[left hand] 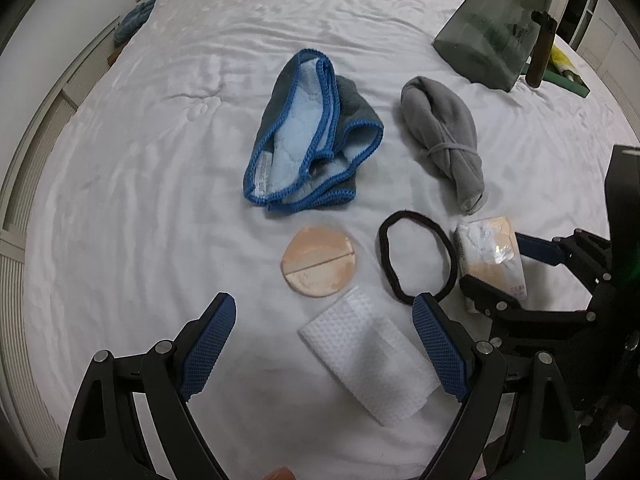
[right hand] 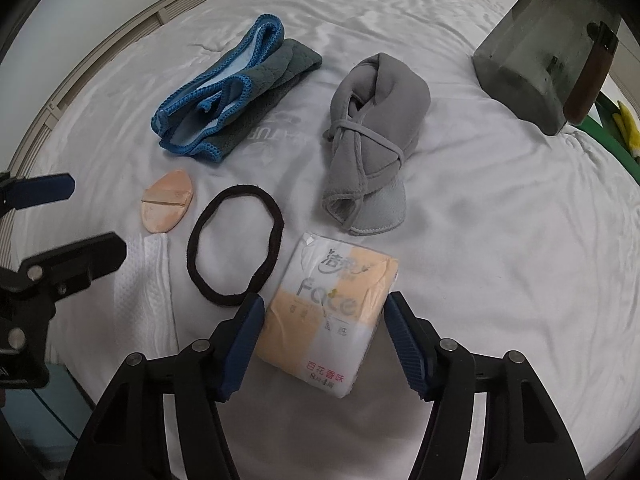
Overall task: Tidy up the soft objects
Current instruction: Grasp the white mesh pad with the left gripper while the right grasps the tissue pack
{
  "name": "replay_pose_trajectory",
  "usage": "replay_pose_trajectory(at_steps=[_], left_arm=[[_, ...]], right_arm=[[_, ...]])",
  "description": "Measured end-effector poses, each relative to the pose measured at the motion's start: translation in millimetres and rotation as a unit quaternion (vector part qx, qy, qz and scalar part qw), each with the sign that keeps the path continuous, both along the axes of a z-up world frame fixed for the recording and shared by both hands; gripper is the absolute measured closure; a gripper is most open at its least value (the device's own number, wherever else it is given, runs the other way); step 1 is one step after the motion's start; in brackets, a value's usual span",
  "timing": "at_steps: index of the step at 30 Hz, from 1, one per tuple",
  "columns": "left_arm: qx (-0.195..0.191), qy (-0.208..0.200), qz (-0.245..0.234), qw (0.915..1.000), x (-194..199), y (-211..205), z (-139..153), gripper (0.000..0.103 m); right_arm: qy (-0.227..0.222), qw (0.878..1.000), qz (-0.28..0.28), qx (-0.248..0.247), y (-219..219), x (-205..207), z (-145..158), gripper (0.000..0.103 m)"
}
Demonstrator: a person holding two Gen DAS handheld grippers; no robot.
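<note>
On the white bed sheet (left hand: 140, 200) lie a blue-edged grey towel (left hand: 308, 136), a rolled grey cloth tied with a cord (left hand: 444, 136), a round peach powder puff (left hand: 318, 262), a black hair band (left hand: 416, 260), a white waffle cloth (left hand: 372, 354) and a tissue pack (right hand: 332, 308). My left gripper (left hand: 324, 312) is open, its jaws either side of the white waffle cloth. My right gripper (right hand: 324, 312) is open, its jaws either side of the tissue pack, close to its sides; it also shows in the left wrist view (left hand: 504, 268).
A dark grey bin-like container (left hand: 496, 24) with a brown handle stands at the far right on the bed. A green item with yellow (right hand: 624, 128) lies beyond it. The bed's left edge meets a slatted wall panel (left hand: 48, 128). A blue-grey cloth (left hand: 134, 22) lies far left.
</note>
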State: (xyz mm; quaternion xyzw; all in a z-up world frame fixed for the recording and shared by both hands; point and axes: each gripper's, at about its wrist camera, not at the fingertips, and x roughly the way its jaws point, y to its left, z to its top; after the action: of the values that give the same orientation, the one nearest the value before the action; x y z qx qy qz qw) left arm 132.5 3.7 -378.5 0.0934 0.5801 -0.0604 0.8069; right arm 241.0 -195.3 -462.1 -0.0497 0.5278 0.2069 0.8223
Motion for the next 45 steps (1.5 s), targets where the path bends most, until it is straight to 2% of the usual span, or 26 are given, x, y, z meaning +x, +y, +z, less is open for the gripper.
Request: replay_pose_trajectory(at_steps=[11, 27, 31, 39, 42, 45], left_arm=[[-0.013, 0.037, 0.014, 0.9991, -14.7, -3.0, -21.0, 0.016], [-0.009, 0.066, 0.041, 0.9969, -23.8, -2.4, -48.6, 0.017], [-0.016, 0.075, 0.05, 0.9958, -24.8, 1.0, -56.8, 0.027], [-0.027, 0.08, 0.059, 0.9947, -29.8, 2.6, -65.2, 0.033], [-0.033, 0.082, 0.062, 0.9941, -29.3, 2.0, -68.5, 0.04], [-0.047, 0.085, 0.062, 0.9933, -29.6, 3.4, -69.9, 0.057]], right_arm=[[0.002, 1.0, 0.001, 0.002, -1.8, -0.1, -1.6, 0.039], [0.005, 1.0, 0.002, -0.003, -0.2, 2.1, -5.9, 0.038], [0.004, 1.0, 0.002, -0.009, 2.8, 3.0, -7.5, 0.038], [0.004, 1.0, 0.006, -0.011, 4.8, 4.7, -10.1, 0.042], [0.003, 1.0, 0.009, -0.008, 3.4, 4.3, -10.1, 0.043], [0.0, 1.0, 0.011, -0.007, 1.7, 3.1, -9.8, 0.046]])
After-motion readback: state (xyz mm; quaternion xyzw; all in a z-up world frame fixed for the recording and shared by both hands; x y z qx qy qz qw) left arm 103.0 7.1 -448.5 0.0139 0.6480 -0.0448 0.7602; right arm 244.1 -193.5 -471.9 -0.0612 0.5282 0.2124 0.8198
